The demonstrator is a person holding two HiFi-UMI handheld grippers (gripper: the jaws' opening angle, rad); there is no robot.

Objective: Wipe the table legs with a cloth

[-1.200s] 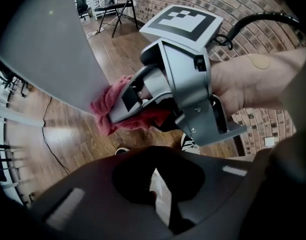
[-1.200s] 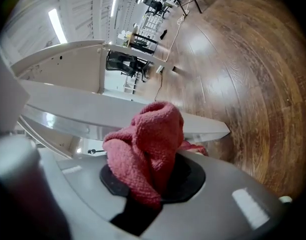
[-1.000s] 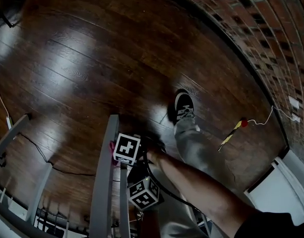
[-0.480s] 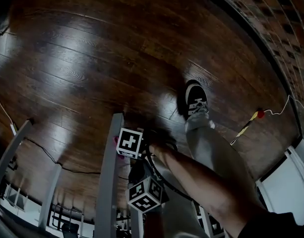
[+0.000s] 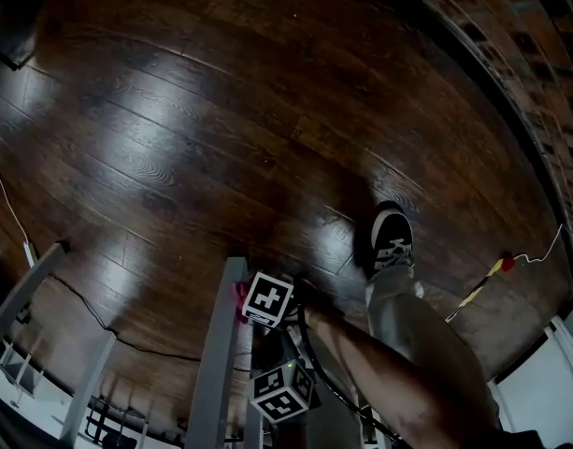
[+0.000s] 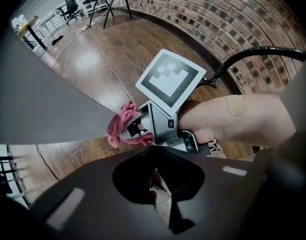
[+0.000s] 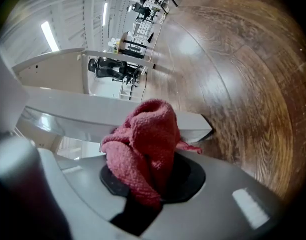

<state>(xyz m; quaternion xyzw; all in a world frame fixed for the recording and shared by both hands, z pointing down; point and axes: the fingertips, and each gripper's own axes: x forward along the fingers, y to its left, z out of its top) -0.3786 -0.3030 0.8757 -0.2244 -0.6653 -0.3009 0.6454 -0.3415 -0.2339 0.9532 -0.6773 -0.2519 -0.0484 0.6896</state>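
A grey table leg (image 5: 214, 363) slants down to the dark wood floor. My right gripper (image 5: 251, 297) is shut on a red cloth (image 5: 237, 291) and holds it against the leg's right side, close to its floor end. In the right gripper view the bunched cloth (image 7: 148, 139) sticks out of the right gripper (image 7: 153, 179) and touches the leg (image 7: 83, 116). My left gripper (image 5: 272, 382) hangs lower and nearer to me, beside the leg. The left gripper view shows the left gripper (image 6: 155, 176) shut, with nothing held, looking at the right gripper (image 6: 130, 129), the cloth (image 6: 118, 129) and the leg (image 6: 43, 104).
Other grey legs (image 5: 24, 288) (image 5: 85, 382) stand to the left, with a thin cable (image 5: 90, 307) across the floor between them. A person's shoe (image 5: 392, 241) rests right of the grippers. A brick wall (image 5: 510, 45) curves round the right side. A yellow-and-red item (image 5: 487, 274) lies near it.
The head view has swung, so the leg and the grippers sit lower and further right in it. The right gripper with the cloth is a little nearer to the leg's floor end.
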